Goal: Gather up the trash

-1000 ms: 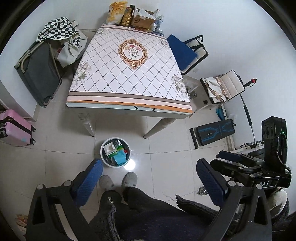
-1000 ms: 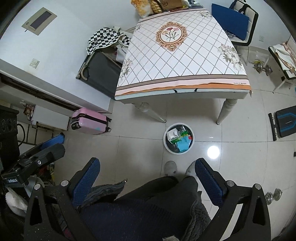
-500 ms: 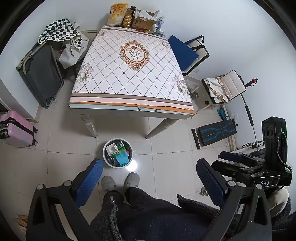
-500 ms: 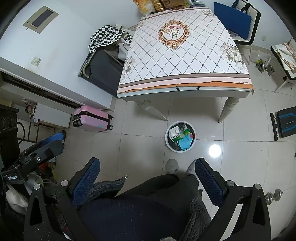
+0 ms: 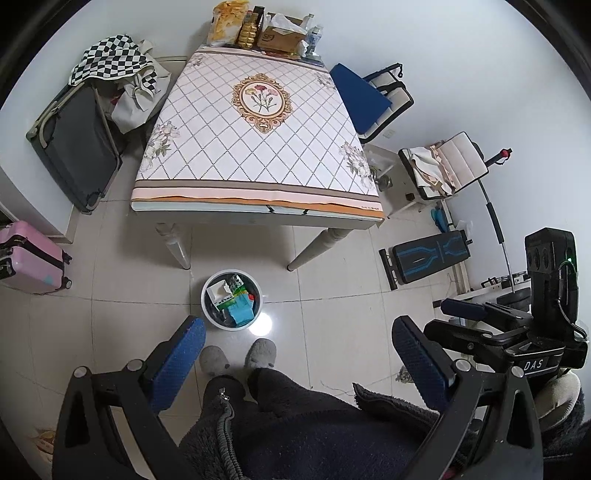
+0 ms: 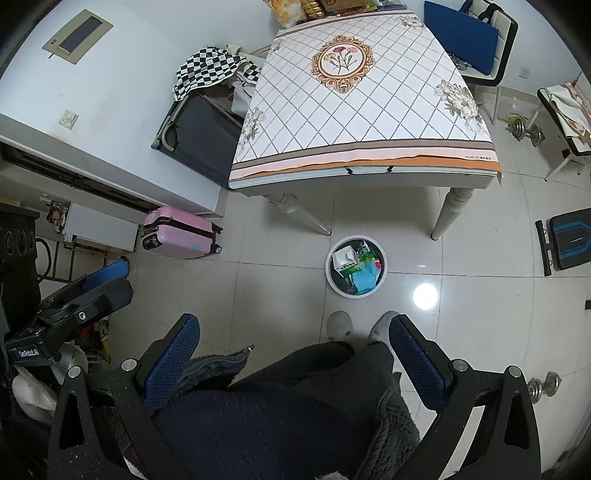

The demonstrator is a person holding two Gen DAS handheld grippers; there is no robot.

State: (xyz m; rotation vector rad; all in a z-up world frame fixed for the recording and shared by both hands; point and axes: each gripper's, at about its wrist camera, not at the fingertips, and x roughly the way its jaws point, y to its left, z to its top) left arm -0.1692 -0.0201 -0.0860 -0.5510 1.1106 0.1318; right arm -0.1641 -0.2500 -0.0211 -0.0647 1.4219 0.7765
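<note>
A round white trash bin (image 5: 207,295) stands on the tiled floor in front of the table, holding cartons and wrappers in white, green and teal (image 5: 238,306). It also shows in the right wrist view (image 6: 334,284). My left gripper (image 5: 297,347) is open and empty, held high above the floor near the person's slippers. My right gripper (image 6: 293,343) is open and empty at the same height. The table (image 5: 255,125) has a diamond-patterned cloth, bare except for bags and boxes (image 5: 266,31) at its far edge.
A pink suitcase (image 5: 27,258) and a dark open suitcase (image 5: 74,144) stand at the left. Chairs (image 5: 373,99), a workout bench (image 5: 428,254) and dumbbells (image 6: 524,129) are at the right. The person's slippers (image 5: 236,356) stand just before the bin.
Both grippers have shifted slightly, so the table and bin sit a little differently in view. Both stay open and empty.
</note>
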